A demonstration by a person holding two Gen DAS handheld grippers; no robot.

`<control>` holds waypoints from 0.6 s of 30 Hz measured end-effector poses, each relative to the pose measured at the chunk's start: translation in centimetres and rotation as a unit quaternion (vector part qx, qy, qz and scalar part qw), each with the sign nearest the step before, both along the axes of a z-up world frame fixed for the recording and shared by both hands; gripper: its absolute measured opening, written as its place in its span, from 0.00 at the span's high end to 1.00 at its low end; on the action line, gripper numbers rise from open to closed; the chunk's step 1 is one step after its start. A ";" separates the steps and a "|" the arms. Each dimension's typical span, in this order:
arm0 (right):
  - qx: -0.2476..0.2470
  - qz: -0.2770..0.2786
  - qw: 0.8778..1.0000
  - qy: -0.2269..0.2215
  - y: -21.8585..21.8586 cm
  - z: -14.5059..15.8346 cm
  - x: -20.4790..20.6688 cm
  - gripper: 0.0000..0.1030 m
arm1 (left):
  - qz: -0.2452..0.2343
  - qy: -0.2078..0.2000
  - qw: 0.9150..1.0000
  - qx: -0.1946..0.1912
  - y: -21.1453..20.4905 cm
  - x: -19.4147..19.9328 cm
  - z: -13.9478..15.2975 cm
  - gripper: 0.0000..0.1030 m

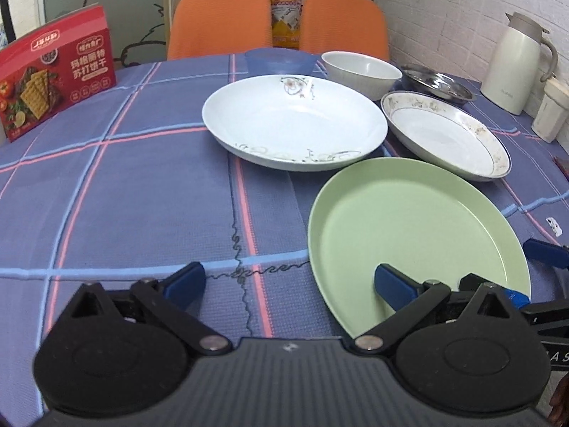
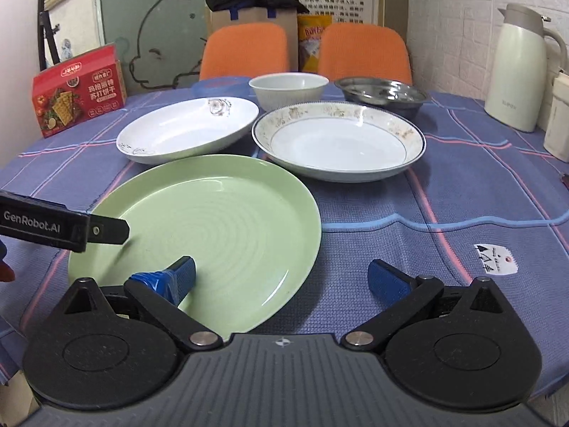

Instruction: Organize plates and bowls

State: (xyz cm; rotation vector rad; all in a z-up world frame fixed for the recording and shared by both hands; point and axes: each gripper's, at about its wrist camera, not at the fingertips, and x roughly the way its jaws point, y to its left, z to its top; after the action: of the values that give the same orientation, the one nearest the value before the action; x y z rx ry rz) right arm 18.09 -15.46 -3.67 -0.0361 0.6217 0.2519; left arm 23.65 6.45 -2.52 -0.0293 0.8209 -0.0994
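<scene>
A pale green plate (image 1: 409, 220) (image 2: 213, 213) lies flat on the checked tablecloth, nearest me. My left gripper (image 1: 290, 283) is open, its right pad over the plate's near left rim and its left pad over bare cloth. My right gripper (image 2: 282, 277) is open too, with its left pad above the plate and its right pad over cloth. Behind the green plate sit a white flower-print plate (image 1: 295, 124) (image 2: 185, 131) and a white plate with a blue-gold rim (image 1: 444, 138) (image 2: 338, 142). A white bowl (image 2: 288, 89), a steel dish (image 2: 382, 94) and a blue bowl (image 1: 279, 61) stand further back.
A red cracker box (image 1: 53, 74) stands at the back left. A cream thermos jug (image 2: 519, 71) and a white container (image 2: 558, 121) are at the right by the brick wall. Two orange chairs (image 2: 245, 49) are behind the table. My left gripper's black finger (image 2: 106, 230) reaches over the green plate.
</scene>
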 end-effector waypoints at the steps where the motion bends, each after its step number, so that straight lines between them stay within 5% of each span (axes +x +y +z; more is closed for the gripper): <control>1: 0.000 0.002 1.000 -0.010 -0.1 -0.2 -0.3 0.11 | -0.010 0.000 1.000 0.001 -0.2 -0.1 0.0 0.04; 6: -0.008 0.006 1.000 0.007 0.3 0.5 0.4 0.11 | -0.042 -0.007 0.999 0.002 -1.1 0.0 0.1 0.17; 13: -0.007 0.083 0.996 0.007 1.7 0.6 1.4 0.14 | -0.055 -0.003 0.998 -0.010 -1.7 0.1 0.7 0.49; 18: -0.007 0.068 0.998 0.000 2.7 0.5 0.5 0.14 | -0.054 0.007 0.998 -0.021 -2.2 0.0 0.9 0.56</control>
State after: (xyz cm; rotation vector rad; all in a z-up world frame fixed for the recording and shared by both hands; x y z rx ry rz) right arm 18.63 -12.78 -3.12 -0.0916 0.6211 0.3798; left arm 23.64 4.21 -1.65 -0.0260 0.8337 -0.2194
